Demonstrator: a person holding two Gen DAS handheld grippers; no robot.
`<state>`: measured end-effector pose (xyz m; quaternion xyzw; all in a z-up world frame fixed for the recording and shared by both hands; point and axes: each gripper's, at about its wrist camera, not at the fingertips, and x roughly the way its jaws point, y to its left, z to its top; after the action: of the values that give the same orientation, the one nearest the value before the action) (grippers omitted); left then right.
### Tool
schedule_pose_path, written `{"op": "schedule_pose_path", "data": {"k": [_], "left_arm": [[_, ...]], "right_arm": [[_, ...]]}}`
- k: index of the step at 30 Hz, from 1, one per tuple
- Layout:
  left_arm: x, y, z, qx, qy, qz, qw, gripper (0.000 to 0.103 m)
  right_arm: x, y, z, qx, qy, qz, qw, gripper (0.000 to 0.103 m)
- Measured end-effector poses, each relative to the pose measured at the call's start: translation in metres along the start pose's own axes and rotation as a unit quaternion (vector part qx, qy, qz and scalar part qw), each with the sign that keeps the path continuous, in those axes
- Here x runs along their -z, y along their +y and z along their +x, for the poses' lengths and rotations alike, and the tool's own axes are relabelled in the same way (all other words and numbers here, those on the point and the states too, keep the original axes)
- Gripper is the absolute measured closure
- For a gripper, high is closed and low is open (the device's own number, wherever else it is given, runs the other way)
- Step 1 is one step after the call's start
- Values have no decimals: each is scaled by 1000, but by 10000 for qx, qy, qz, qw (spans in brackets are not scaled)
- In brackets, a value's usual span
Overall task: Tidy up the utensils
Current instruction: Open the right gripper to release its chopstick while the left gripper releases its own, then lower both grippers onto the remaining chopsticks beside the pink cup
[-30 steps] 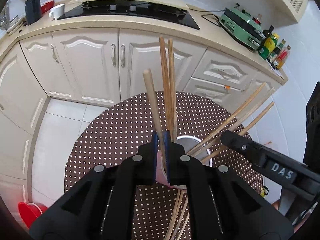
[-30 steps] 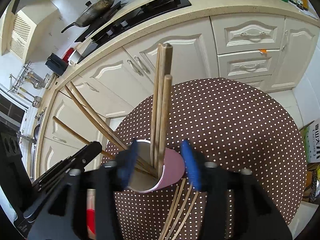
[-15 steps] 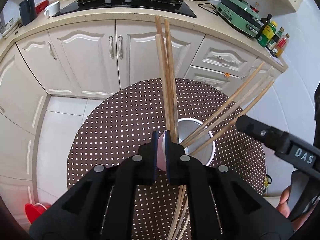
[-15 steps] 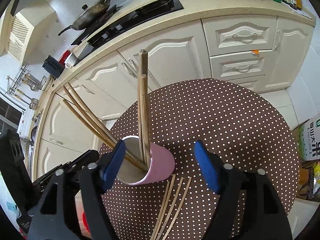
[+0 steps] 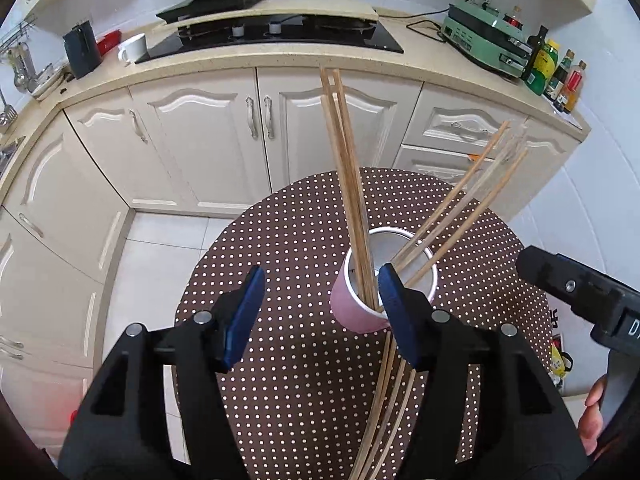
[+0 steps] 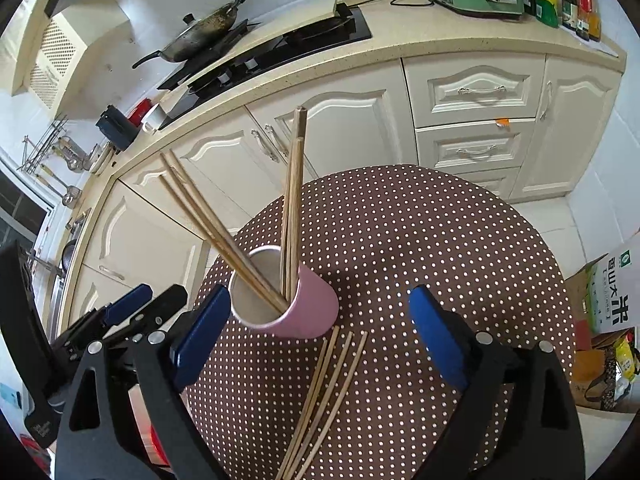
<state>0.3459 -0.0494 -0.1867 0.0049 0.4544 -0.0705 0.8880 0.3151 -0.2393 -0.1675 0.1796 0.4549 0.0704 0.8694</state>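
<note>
The loose thin wooden chopsticks (image 6: 324, 396) lie lengthwise on the dotted brown bench (image 6: 440, 240), just nearside of the pink cup (image 6: 308, 312), directly between the right claw's (image 6: 320, 336) opening, empty jaws, nearer than the left claw (image 5: 320, 316), likewise opening and empty.

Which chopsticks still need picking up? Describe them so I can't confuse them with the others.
Find the round table with the brown polka-dot cloth, then the pink cup on it. The loose chopsticks lie flat on the cloth just in front of the cup, fanned out, unlike the upright chopsticks inside the cup.
</note>
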Motion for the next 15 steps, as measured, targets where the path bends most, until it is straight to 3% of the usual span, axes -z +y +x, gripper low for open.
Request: {"op": "schedule_pose_path", "data": {"k": [5, 15], "left_arm": [[12, -5, -20, -73, -140, 64, 9999, 40], [45, -13, -42, -135, -149, 111, 9997, 35]], "right_arm": [[12, 2, -13, 18, -58, -63, 10000, 10], [43, -5, -27, 51, 40, 40, 10000, 9]]}}
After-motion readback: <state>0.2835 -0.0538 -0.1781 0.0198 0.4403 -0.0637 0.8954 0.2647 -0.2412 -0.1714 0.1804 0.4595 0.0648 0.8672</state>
